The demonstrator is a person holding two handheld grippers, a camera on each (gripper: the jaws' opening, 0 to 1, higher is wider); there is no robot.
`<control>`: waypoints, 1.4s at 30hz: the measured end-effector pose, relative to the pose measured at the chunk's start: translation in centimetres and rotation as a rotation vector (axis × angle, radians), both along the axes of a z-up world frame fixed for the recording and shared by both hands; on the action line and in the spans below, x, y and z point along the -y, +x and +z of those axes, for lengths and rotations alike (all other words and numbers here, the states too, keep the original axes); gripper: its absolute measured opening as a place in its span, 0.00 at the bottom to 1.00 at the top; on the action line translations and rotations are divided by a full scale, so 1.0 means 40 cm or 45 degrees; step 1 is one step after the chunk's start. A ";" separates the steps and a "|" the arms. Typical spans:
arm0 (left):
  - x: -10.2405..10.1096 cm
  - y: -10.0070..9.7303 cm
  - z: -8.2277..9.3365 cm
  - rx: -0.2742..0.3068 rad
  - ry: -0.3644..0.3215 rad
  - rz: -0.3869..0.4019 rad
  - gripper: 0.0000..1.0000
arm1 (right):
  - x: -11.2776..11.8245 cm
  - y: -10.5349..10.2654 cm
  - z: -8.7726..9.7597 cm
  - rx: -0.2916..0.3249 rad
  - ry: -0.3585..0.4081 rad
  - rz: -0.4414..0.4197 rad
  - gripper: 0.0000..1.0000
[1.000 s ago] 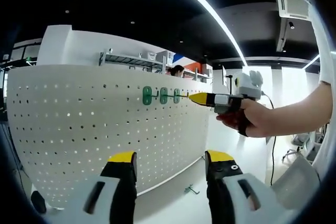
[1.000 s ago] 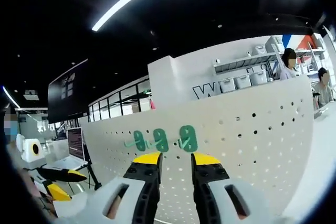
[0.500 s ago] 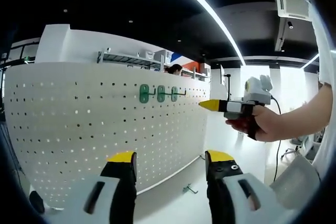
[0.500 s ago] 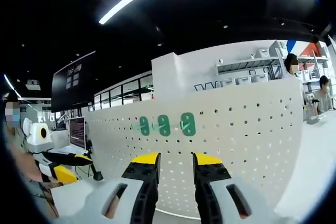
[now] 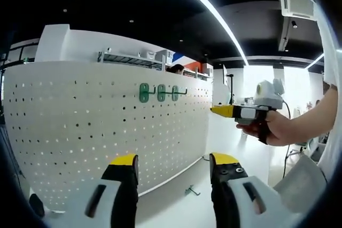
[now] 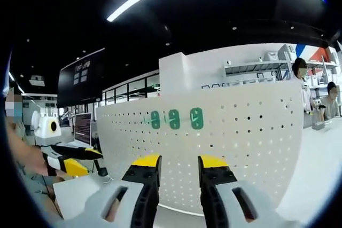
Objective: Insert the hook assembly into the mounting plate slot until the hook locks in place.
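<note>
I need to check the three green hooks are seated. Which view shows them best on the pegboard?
The left gripper view: the green hooks sit obliquely on the pegboard, so their projecting arms show. The right gripper view faces them head-on, showing mainly the green plates; seating depth is unclear.

3 green hooks sit on a white pegboard dotted with dark holes.

Your right claw now sits right of centre in the left gripper view, pulled back from the three green hooks on the pegboard; a second ago its tip touched them.
</note>
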State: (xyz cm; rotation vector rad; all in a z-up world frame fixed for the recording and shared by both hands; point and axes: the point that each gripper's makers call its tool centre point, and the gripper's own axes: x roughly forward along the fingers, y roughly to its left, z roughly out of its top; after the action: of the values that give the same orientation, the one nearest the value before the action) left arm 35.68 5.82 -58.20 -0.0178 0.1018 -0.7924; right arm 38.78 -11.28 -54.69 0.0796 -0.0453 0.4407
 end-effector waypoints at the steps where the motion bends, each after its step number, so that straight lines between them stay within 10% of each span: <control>1: -0.001 -0.001 0.000 -0.001 -0.002 0.001 0.56 | -0.002 -0.007 -0.002 0.002 -0.002 0.009 0.27; 42: -0.016 -0.027 -0.046 -0.049 0.014 0.001 0.58 | 0.060 -0.160 -0.102 -0.035 -0.074 -0.027 0.39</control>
State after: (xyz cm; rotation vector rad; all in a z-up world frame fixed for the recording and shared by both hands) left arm 34.59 6.47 -60.03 -0.0231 0.1427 -0.7907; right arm 32.37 -13.69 -58.75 0.0276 -0.0062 0.4196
